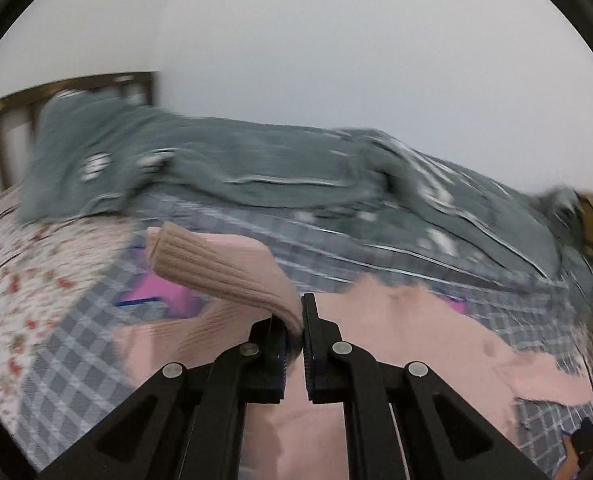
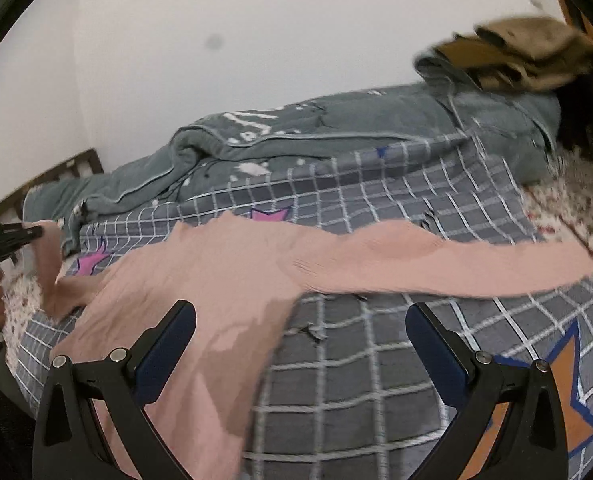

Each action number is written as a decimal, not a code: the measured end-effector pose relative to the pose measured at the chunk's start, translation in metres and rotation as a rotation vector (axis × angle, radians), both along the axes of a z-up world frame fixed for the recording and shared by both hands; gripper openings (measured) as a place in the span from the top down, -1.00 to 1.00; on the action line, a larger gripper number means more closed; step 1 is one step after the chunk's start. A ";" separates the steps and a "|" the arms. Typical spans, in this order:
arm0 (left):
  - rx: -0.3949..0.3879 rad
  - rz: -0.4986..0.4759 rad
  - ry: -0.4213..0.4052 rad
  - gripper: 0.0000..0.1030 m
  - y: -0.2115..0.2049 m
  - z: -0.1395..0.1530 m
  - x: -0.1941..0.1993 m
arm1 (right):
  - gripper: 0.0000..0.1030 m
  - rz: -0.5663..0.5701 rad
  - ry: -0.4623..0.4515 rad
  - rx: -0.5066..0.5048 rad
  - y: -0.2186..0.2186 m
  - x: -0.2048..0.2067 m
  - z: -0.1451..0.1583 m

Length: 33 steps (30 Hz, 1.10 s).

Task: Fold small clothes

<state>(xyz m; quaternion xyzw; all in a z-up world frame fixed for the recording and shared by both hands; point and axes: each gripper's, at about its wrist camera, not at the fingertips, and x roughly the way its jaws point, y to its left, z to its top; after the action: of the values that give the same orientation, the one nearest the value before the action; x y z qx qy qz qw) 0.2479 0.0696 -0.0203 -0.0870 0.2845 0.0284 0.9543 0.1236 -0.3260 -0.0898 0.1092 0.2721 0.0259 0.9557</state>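
Black and close to the lens, the left tool [image 1: 301, 334] has its 2 fingers pinched on the ribbed cuff of one sleeve [image 1: 220, 266] of the pink sweater [image 1: 376, 344], lifting that sleeve clear of the bed so it arches up and to the left. Most of the sweater lies spread flat on the grey checked sheet [image 1: 68, 344], which covers a floral bedspread [image 1: 24, 264]. Across the right wrist view, the right tool [image 2: 300, 322] hangs with its fingers spread wide and nothing between them, above the sweater's hem and the sheet. Its other sleeve [image 2: 456, 260] stretches right. A grey-green quilt [image 2: 336, 128] is bunched along the wall [image 2: 256, 20].
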 end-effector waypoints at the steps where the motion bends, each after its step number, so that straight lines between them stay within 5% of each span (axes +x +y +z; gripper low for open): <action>1: 0.016 -0.045 0.007 0.86 -0.030 -0.001 0.009 | -0.99 -0.008 0.012 0.027 -0.010 0.001 -0.005; 9: 0.092 -0.295 0.103 0.86 -0.196 -0.052 0.036 | -0.99 -0.066 0.059 0.186 -0.060 -0.008 -0.027; 13: 0.118 -0.331 0.198 0.86 -0.238 -0.087 0.039 | -0.99 -0.072 0.068 0.217 -0.072 -0.011 -0.028; 18: 0.095 -0.344 0.239 0.78 -0.243 -0.102 0.029 | -0.99 -0.048 0.067 0.188 -0.068 -0.013 -0.026; 20: 0.104 -0.342 0.262 0.45 -0.241 -0.101 0.028 | -0.99 -0.031 0.073 0.181 -0.063 -0.012 -0.026; 22: 0.095 -0.334 0.263 -0.24 -0.234 -0.098 0.026 | -0.99 -0.012 0.076 0.159 -0.055 -0.012 -0.026; 24: 0.069 -0.308 0.208 -0.56 -0.219 -0.090 0.015 | -0.99 0.003 0.075 0.128 -0.045 -0.012 -0.025; 33: 0.028 -0.194 0.157 -0.56 -0.125 -0.070 -0.026 | -0.99 0.056 0.084 0.107 -0.008 -0.020 -0.024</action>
<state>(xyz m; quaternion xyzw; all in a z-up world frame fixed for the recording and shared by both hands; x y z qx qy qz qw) 0.2218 -0.0552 -0.0908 -0.0432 0.3650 -0.0536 0.9285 0.1034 -0.3335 -0.1142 0.1533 0.3130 0.0624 0.9352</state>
